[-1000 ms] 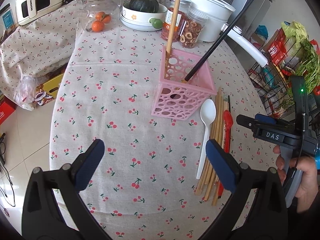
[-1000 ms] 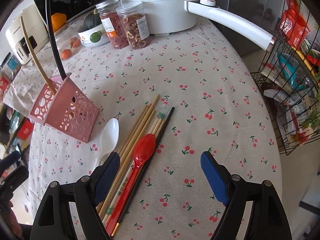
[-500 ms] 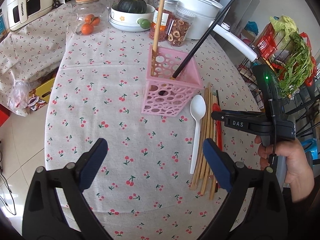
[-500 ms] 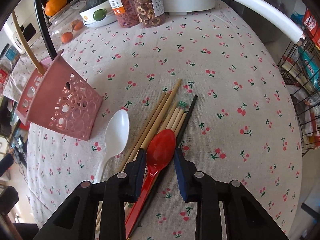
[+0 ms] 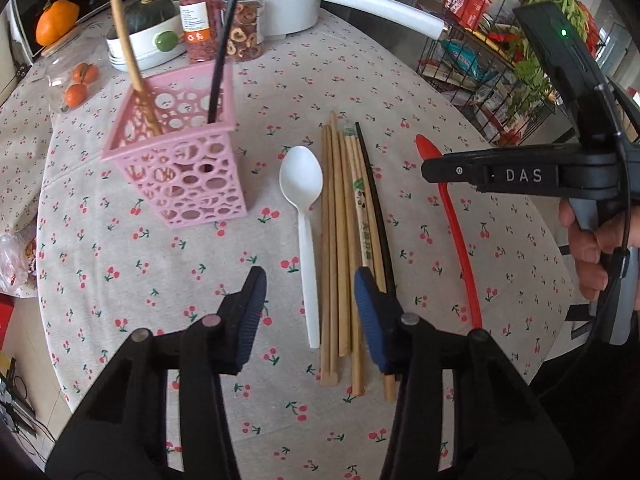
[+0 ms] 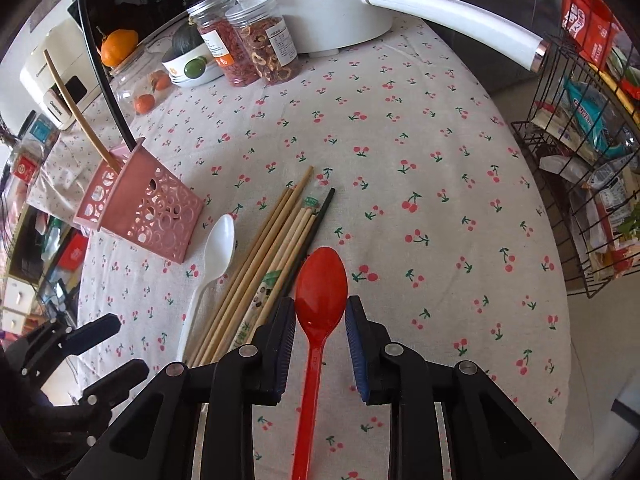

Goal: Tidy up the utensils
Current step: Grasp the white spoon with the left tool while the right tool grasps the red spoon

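Observation:
My right gripper (image 6: 320, 320) is shut on a red spoon (image 6: 320, 292), pads against the sides of its bowl; in the left wrist view the red spoon (image 5: 456, 232) is off to the right of the other utensils, under the right gripper (image 5: 432, 168). A white spoon (image 5: 304, 208) and a bundle of wooden chopsticks (image 5: 340, 240) with one black chopstick (image 5: 376, 220) lie on the cherry-print tablecloth. My left gripper (image 5: 310, 312) is open just above their near ends. A pink perforated holder (image 5: 176, 160) holds a wooden and a black chopstick.
Two jars (image 5: 224, 28), a white pot with a long handle (image 5: 380, 4), a bowl with a squash (image 5: 148, 36) and a jar of oranges (image 5: 76, 84) stand at the back. A wire rack of groceries (image 6: 592, 160) stands past the table's right edge.
My right gripper closed on the red spoon and drew it right, away from the chopsticks. My left gripper moved right and lower over the utensils and narrowed its jaws.

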